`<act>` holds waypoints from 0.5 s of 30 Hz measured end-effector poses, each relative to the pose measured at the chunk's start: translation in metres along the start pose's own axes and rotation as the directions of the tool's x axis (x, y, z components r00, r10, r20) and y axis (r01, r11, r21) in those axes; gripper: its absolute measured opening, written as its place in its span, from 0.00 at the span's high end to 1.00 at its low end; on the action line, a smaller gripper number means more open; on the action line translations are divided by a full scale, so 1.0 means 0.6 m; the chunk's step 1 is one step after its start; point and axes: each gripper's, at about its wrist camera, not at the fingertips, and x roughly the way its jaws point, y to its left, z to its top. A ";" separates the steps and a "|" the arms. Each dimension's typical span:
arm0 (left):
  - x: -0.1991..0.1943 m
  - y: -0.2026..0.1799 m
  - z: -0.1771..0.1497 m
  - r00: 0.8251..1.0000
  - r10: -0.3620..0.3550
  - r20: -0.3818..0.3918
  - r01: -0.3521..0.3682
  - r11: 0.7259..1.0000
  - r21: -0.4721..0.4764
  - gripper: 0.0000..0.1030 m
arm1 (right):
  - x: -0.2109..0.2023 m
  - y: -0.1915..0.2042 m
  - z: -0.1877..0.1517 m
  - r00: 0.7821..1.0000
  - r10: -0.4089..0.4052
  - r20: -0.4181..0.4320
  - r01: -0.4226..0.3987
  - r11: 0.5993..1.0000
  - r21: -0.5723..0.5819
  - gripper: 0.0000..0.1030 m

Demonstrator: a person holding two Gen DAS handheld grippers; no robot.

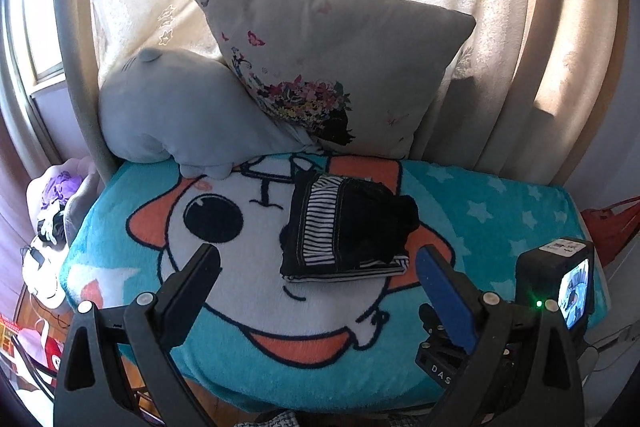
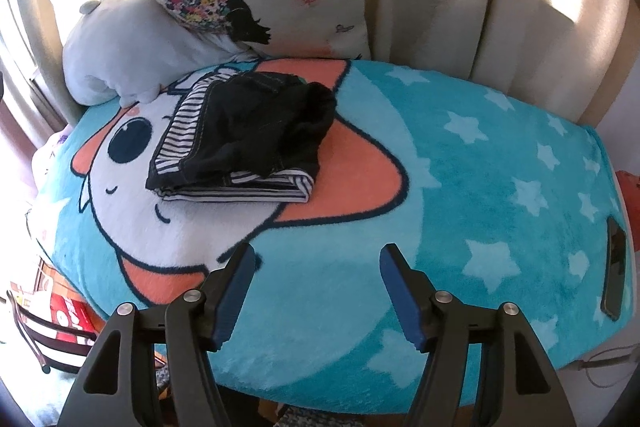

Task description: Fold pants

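Observation:
The black pants with a striped lining (image 1: 344, 227) lie folded in a compact bundle on the cartoon blanket (image 1: 500, 211). They also show in the right wrist view (image 2: 244, 143), far left of centre. My left gripper (image 1: 318, 259) is open and empty, just in front of the bundle. My right gripper (image 2: 318, 259) is open and empty, hovering above the blanket (image 2: 500, 187) well short of the pants. The right gripper's body with its camera screen (image 1: 560, 287) shows at the left wrist view's right side.
A grey plush toy (image 1: 172, 107) and a floral pillow (image 1: 340, 67) lean against the curtain (image 1: 500, 7) at the back. A dark phone (image 2: 614, 271) lies near the blanket's right edge. Clutter (image 1: 52, 219) sits on the floor to the left.

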 end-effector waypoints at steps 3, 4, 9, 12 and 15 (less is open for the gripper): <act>-0.001 0.009 -0.003 1.000 0.001 -0.008 -0.001 1.000 -0.016 0.05 | 0.001 0.010 -0.002 1.000 0.004 -0.006 -0.004 1.000 -0.017 0.32; -0.001 0.012 -0.004 1.000 0.001 -0.010 -0.001 1.000 -0.021 0.05 | 0.002 0.013 -0.003 1.000 0.007 -0.009 -0.007 1.000 -0.024 0.32; -0.004 0.035 -0.008 1.000 -0.013 -0.021 0.011 0.998 -0.068 0.05 | 0.001 0.030 -0.005 1.000 0.013 -0.012 -0.014 0.999 -0.048 0.32; -0.010 0.044 -0.011 1.000 -0.012 -0.015 0.011 0.996 -0.085 0.05 | 0.001 0.038 -0.006 1.000 0.016 -0.013 -0.017 0.998 -0.063 0.31; -0.016 0.051 -0.012 1.000 -0.015 -0.007 0.015 0.995 -0.095 0.05 | -0.004 0.048 -0.007 1.000 0.016 -0.003 -0.016 0.997 -0.080 0.31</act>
